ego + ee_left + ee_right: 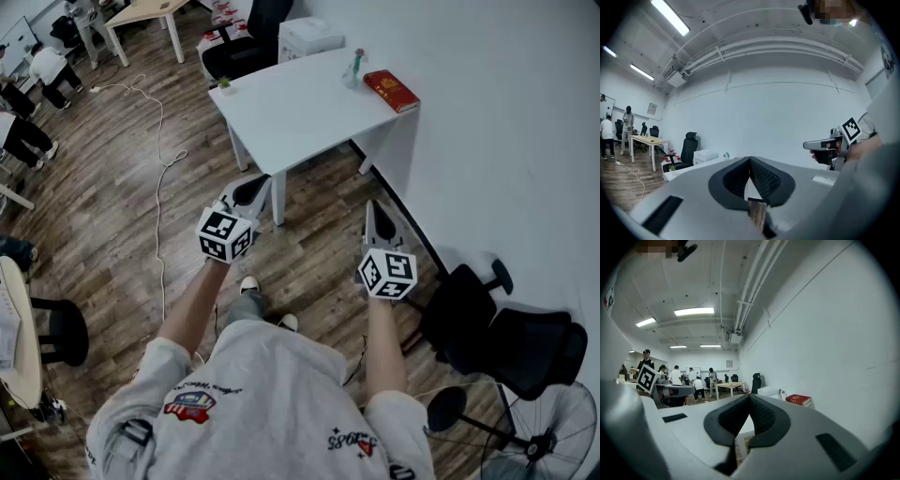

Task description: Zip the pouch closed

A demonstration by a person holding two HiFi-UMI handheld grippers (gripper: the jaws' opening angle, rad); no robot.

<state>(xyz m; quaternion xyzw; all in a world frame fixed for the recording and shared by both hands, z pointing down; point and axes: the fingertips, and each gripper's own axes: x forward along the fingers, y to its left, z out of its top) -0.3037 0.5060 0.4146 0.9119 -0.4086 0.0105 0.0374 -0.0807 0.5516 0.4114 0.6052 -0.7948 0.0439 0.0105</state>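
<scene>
Fingers (765, 179) together: left gripper (253, 185), right gripper (374, 211).

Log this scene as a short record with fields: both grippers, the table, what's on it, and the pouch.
left gripper: shut, empty, held level
right gripper: shut, empty, held level
table: white, ahead of both grippers
on table: red book, small plant, small bottle
pouch: not in any view
zipping: not begun
</scene>
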